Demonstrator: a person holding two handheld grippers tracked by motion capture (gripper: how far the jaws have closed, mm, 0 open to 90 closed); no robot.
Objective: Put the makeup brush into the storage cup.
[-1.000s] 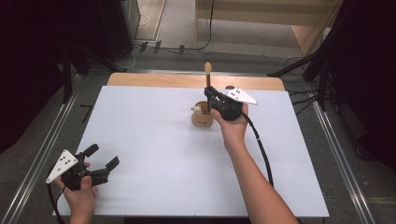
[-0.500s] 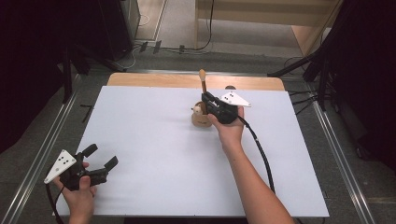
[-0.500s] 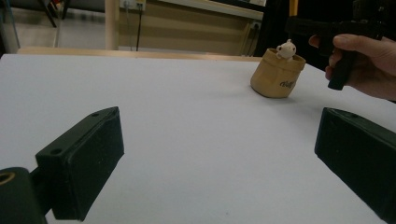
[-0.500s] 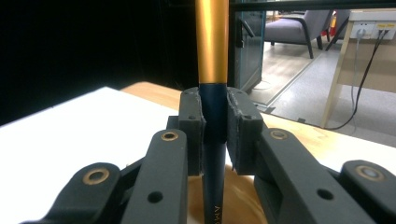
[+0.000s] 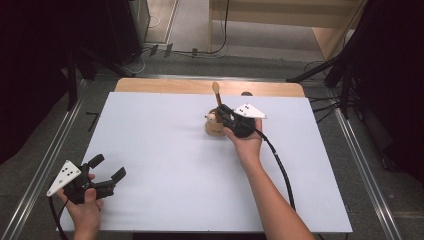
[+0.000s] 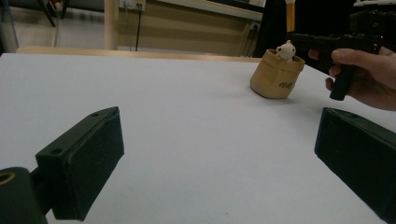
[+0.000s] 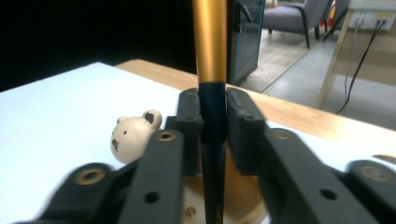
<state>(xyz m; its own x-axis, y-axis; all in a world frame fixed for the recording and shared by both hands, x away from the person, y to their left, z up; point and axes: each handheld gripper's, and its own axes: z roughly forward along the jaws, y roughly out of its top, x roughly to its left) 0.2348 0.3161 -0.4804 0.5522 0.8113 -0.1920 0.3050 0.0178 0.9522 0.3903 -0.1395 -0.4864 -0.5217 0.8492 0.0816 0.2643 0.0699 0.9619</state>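
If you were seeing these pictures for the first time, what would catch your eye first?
The right gripper, far on the white table, has a tall gold-and-dark stick upright between its jaws, which have just been opening. Below sits a small tan fabric pot with a cream bear-head figure peeking out. Near the front left edge, the left gripper waits open.

High view overhead facing forward, gripper views low, sharing the pouch [image 6: 276, 73]
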